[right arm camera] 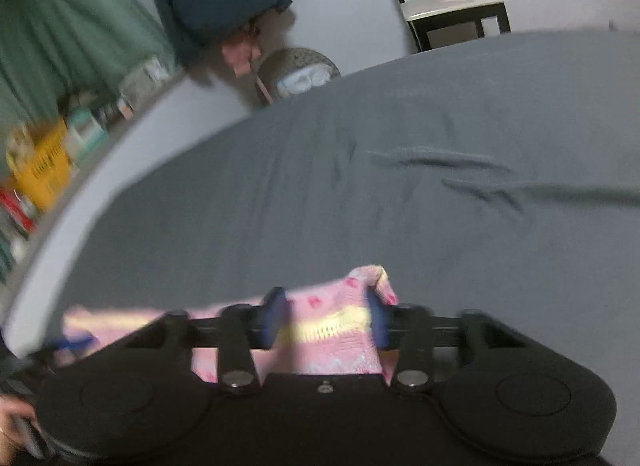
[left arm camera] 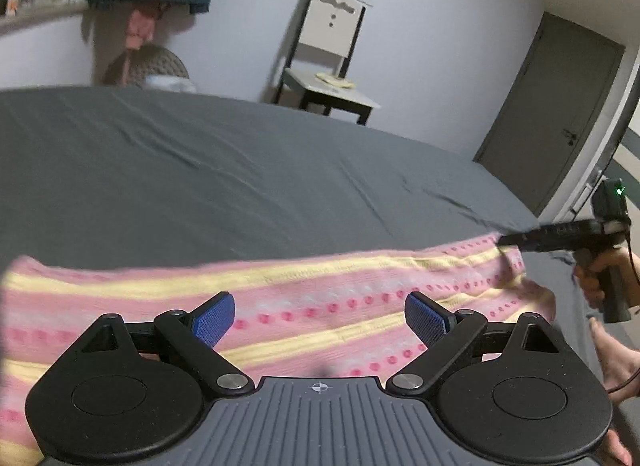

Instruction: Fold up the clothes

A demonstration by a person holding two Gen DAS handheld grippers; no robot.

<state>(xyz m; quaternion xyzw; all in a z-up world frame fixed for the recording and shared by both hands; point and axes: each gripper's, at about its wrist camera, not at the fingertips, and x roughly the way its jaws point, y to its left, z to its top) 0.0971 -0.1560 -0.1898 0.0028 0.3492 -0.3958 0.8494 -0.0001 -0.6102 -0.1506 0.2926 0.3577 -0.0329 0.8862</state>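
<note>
Pink knit garment with yellow stripes and red dots lies stretched across the lower half of the left wrist frame, on a grey bedsheet. The left gripper hovers over it with its blue pads spread wide, grasping nothing. At the right edge, the right gripper pinches the garment's far end, a hand around its handle. In the blurred right wrist frame, the right gripper has cloth bunched between its fingers at lower centre. A chair stands against the wall, upper centre.
</note>
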